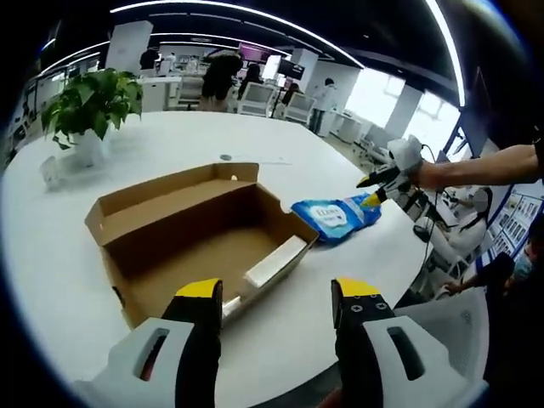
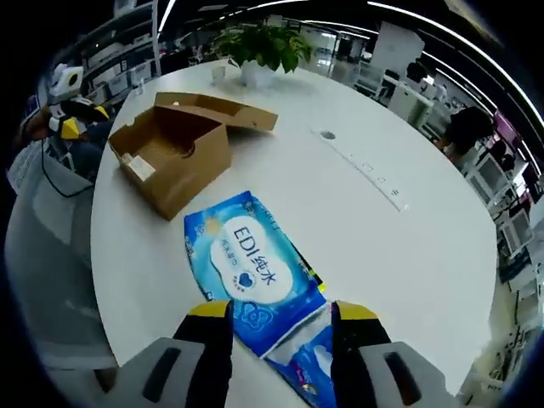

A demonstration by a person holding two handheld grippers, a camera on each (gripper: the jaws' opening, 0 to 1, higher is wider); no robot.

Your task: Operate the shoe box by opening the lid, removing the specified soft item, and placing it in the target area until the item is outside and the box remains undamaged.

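Observation:
The brown cardboard shoe box (image 1: 204, 242) stands on the white round table (image 1: 170, 140) with its lid folded back and its inside bare. A blue pack of wet wipes (image 1: 336, 217) lies flat on the table just right of the box. My left gripper (image 1: 276, 297) hovers open before the box's near corner. In the right gripper view the pack (image 2: 251, 268) lies close in front, and its near end reaches between the spread jaws of my open right gripper (image 2: 280, 316). The box (image 2: 174, 153) sits beyond it. A hand holds the right gripper (image 1: 372, 190) at the pack's far end.
A potted green plant (image 1: 89, 106) stands at the table's far edge behind the box. A long white socket strip (image 2: 365, 170) is set into the tabletop. The left gripper (image 2: 72, 126) shows beyond the box. People and office desks fill the background.

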